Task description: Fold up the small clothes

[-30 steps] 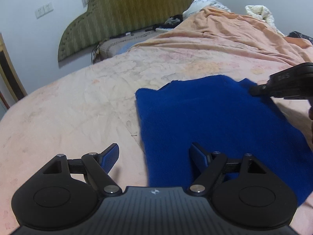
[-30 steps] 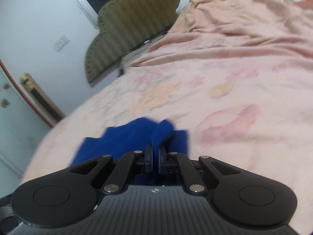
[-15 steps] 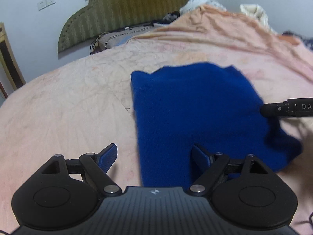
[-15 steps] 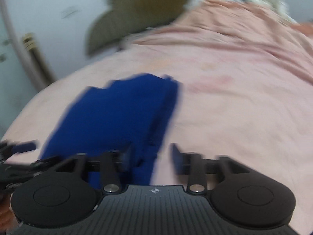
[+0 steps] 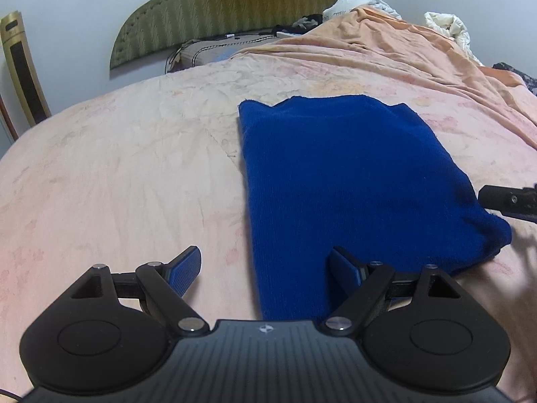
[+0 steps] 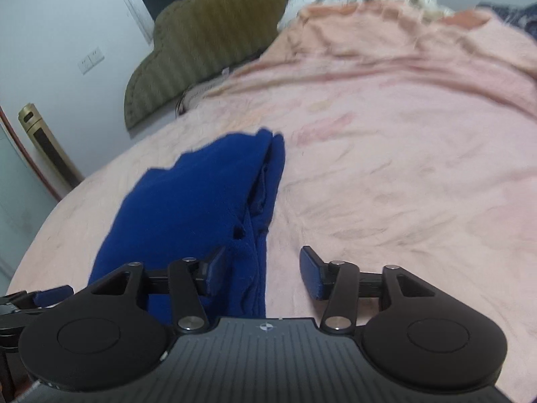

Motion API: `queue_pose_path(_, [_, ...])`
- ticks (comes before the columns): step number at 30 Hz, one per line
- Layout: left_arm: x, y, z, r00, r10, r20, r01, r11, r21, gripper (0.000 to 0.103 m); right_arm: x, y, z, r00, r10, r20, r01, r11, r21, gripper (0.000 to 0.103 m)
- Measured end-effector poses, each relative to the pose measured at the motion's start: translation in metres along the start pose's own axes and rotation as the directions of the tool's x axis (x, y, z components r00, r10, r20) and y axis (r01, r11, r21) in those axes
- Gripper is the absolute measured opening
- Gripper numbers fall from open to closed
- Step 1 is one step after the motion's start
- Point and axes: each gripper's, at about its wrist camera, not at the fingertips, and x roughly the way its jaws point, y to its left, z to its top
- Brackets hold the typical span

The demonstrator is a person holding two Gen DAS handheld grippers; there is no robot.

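Note:
A dark blue knit garment lies folded flat on the pink bedspread. My left gripper is open and empty, its fingers straddling the garment's near left edge. My right gripper is open and empty over the garment's near right edge, where layered folds show. Part of the right gripper shows in the left wrist view at the garment's right corner. The left gripper's tip shows in the right wrist view.
An olive headboard and pillows stand at the far end. A rumpled orange blanket and white bedding lie at the back right. A gold tower appliance stands at the left wall.
My right gripper has let go of the blue garment and opened. The fold it carried now lies flat. Both grippers have drawn back a little.

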Motion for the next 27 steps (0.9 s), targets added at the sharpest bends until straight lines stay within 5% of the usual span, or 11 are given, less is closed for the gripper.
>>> queue_pose_path(8, [-0.004, 0.002, -0.002, 1.0, -0.007, 0.002, 0.007, 1.0, 0.007, 0.084, 0.008, 0.006, -0.015, 0.998, 0.003, -0.07, -0.007, 0.998, -0.057, 0.066])
queue_pose_path(13, [-0.004, 0.023, 0.023, 0.997, 0.006, 0.078, -0.006, 1.0, -0.004, 0.084, 0.01, -0.005, -0.002, 0.993, 0.093, -0.078, -0.092, 0.996, 0.014, 0.068])
queue_pose_path(16, [0.017, 0.048, 0.048, 0.994, -0.092, 0.056, 0.096, 0.992, -0.082, 0.085, 0.025, -0.017, 0.017, 0.984, 0.158, -0.084, -0.155, 0.987, 0.04, 0.07])
queue_pose_path(20, [0.07, 0.079, 0.071, 0.97, -0.244, -0.008, 0.235, 0.942, -0.238, 0.085, 0.065, -0.031, 0.042, 0.975, 0.19, -0.116, -0.185, 0.981, 0.056, 0.071])
queue_pose_path(25, [0.132, 0.099, 0.092, 0.904, -0.428, -0.011, 0.382, 0.818, -0.43, 0.085, 0.117, -0.043, 0.069, 0.92, 0.363, -0.147, -0.34, 0.926, 0.165, 0.071])
queue_pose_path(27, [0.145, 0.098, 0.105, 0.894, -0.448, 0.012, 0.408, 0.803, -0.435, 0.085, 0.139, -0.047, 0.081, 0.895, 0.418, -0.152, -0.385, 0.9, 0.206, 0.068])
